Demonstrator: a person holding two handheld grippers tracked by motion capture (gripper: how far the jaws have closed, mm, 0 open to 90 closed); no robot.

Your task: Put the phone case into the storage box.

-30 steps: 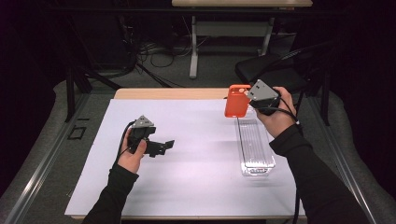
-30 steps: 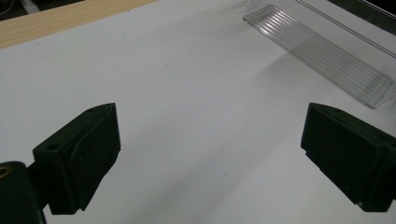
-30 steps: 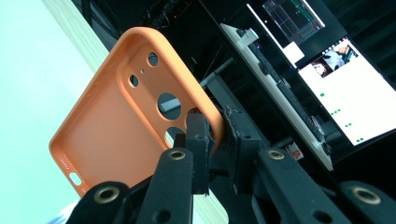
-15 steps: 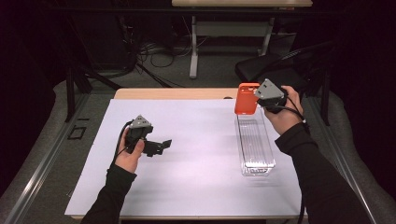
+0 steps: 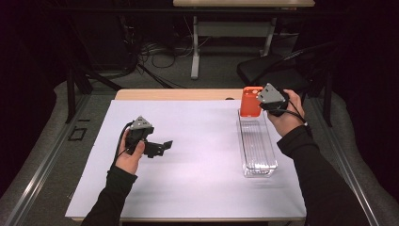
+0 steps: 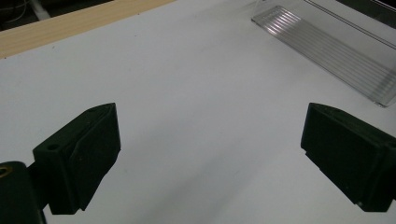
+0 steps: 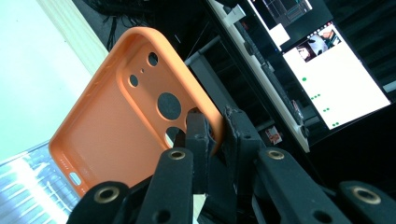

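Observation:
An orange phone case [image 5: 251, 101] hangs upright over the far end of a long clear plastic tray [image 5: 257, 144] at the table's right. My right gripper [image 5: 261, 104] is shut on the case's edge. In the right gripper view the jaws pinch the rim of the orange phone case [image 7: 126, 121] beside its camera holes, with the tray [image 7: 23, 186] below. My left gripper [image 5: 162, 146] hovers open over the white sheet at the left, nothing between its jaws. In the left gripper view the left gripper [image 6: 210, 154] spreads wide above bare white surface, the tray [image 6: 327, 46] far off.
A white sheet [image 5: 197, 160] covers most of the wooden table [image 5: 174, 94]. Behind the table are a black chair [image 5: 273, 70], cables on the floor and a white desk leg [image 5: 194, 47]. A lit monitor [image 7: 336, 84] appears in the right gripper view.
My right gripper has carried the orange case to the right and a little farther back, over the tray's far end. The left gripper has stayed in place, open.

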